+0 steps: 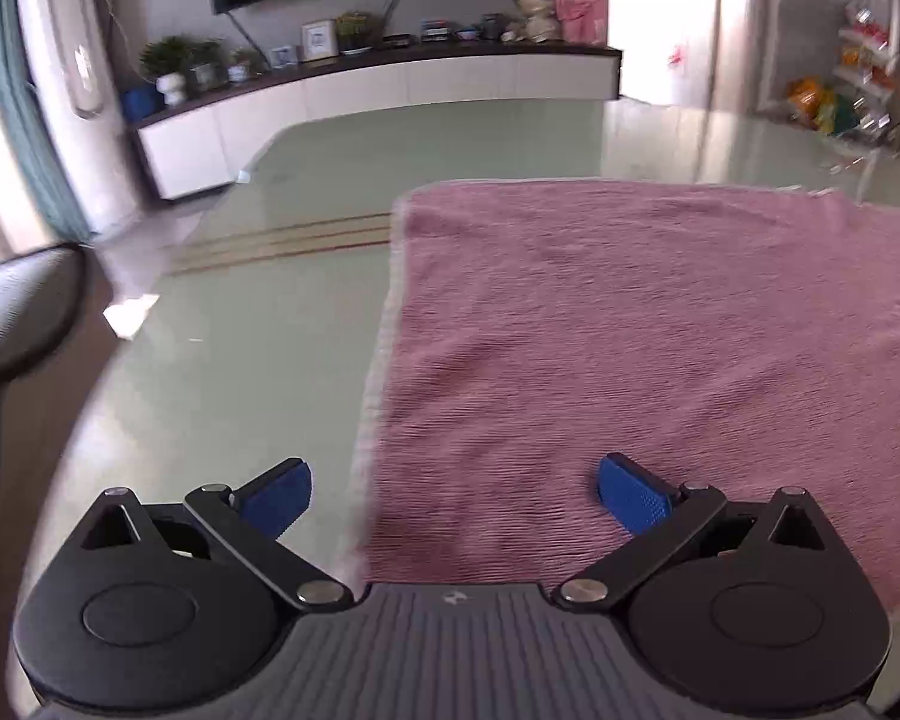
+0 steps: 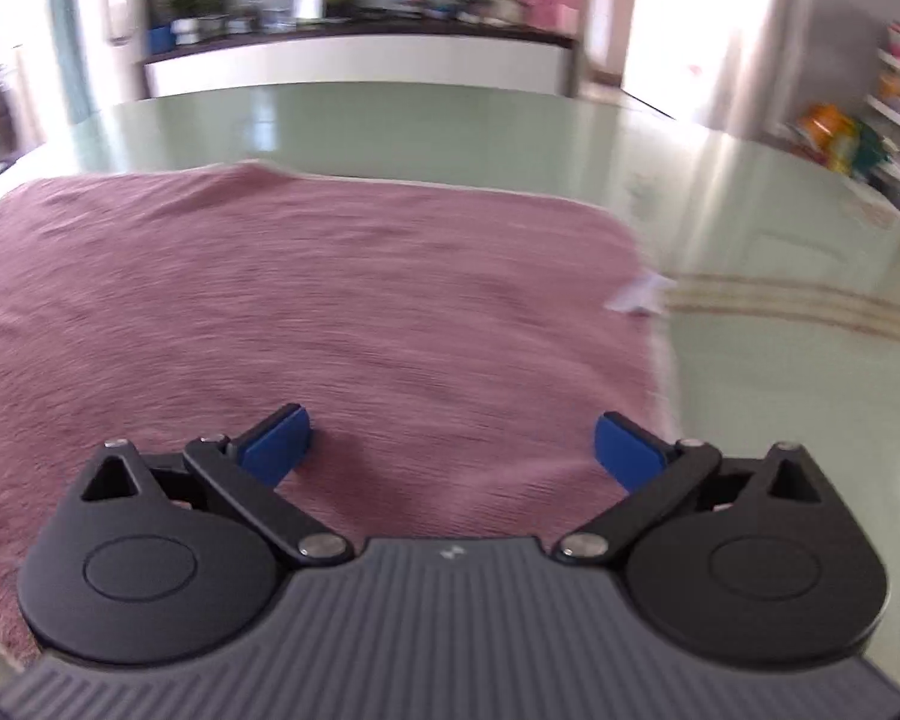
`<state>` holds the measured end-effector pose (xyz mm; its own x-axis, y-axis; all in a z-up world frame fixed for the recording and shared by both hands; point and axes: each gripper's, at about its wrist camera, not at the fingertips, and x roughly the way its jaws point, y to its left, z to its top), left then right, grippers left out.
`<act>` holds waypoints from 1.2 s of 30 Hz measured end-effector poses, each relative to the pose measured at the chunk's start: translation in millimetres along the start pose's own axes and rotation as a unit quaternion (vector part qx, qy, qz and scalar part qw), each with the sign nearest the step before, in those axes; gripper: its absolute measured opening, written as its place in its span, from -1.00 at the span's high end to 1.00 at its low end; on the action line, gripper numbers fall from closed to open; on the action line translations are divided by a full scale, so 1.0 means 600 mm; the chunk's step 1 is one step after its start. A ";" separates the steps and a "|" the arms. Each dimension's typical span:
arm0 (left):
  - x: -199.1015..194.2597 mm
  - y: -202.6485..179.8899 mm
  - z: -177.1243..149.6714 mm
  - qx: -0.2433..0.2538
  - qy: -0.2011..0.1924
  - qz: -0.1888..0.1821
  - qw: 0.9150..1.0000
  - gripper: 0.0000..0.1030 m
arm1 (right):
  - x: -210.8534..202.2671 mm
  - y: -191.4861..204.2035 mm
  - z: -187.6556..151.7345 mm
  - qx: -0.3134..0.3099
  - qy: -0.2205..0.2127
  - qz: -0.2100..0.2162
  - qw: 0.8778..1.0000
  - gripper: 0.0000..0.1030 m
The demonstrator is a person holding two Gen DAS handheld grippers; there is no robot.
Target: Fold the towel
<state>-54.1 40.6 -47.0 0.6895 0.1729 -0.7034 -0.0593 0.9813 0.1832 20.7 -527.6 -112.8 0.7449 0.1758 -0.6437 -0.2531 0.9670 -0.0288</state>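
One pink towel [image 1: 660, 348] lies spread flat on the worktop [image 1: 228, 372], a smooth, glossy pale-green surface that mirrors the room's light. The cloth is soft and ribbed, its fine ridges running in rows across it, with a paler hem along the edges. Its shape is roughly rectangular with rounded corners. From the right wrist view a small white tag [image 2: 639, 294] sticks out at the towel's right edge, beside beige stripes that show in the glassy top.

The left hand-held gripper [image 1: 455, 495] hangs over the towel's near left corner with its jaws spread wide and nothing between them: the left blue pad [image 1: 276, 498] is over bare worktop, the right one over the cloth, and the towel's left hem runs up between them. The pads are flat, blue and finely dotted, set on black linkage arms above a grey ridged body.

The right hand-held gripper [image 2: 453, 447] is likewise wide apart and empty, both pads over the towel near its right edge, close to the near right corner.

Beyond the far rim of the worktop stands a long white cabinet [image 1: 390, 90] with a dark top carrying potted plants and small items
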 end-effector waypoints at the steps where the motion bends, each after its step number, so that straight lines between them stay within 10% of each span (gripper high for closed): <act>1: -0.008 0.000 0.011 -0.002 -0.008 -0.003 1.000 -0.80 | -0.004 0.007 0.010 0.000 -0.012 0.007 1.000 -0.87; 12: 0.130 -0.211 0.250 0.004 -0.065 0.007 0.998 -0.99 | 0.149 0.197 0.167 0.035 -0.038 0.011 0.999 -0.99; 19: 0.207 -0.169 0.231 -0.063 -0.019 -0.043 0.997 -0.99 | 0.201 0.153 0.168 0.047 -0.018 -0.035 0.998 -1.00; 31: 0.217 -0.092 0.220 -0.083 -0.022 -0.012 0.996 -0.97 | 0.180 0.003 0.148 0.149 -0.012 -0.187 0.971 -0.98; 36: 0.158 -0.085 0.217 -0.081 -0.027 -0.014 0.996 -0.90 | 0.131 0.049 0.156 0.163 -0.036 -0.118 0.979 -0.99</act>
<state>108.1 -4.1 -33.6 0.7295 0.1444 -0.6686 -0.1522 0.9872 0.0472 129.7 -468.3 -92.9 0.8035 -0.0587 -0.5925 0.1331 0.9876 0.0827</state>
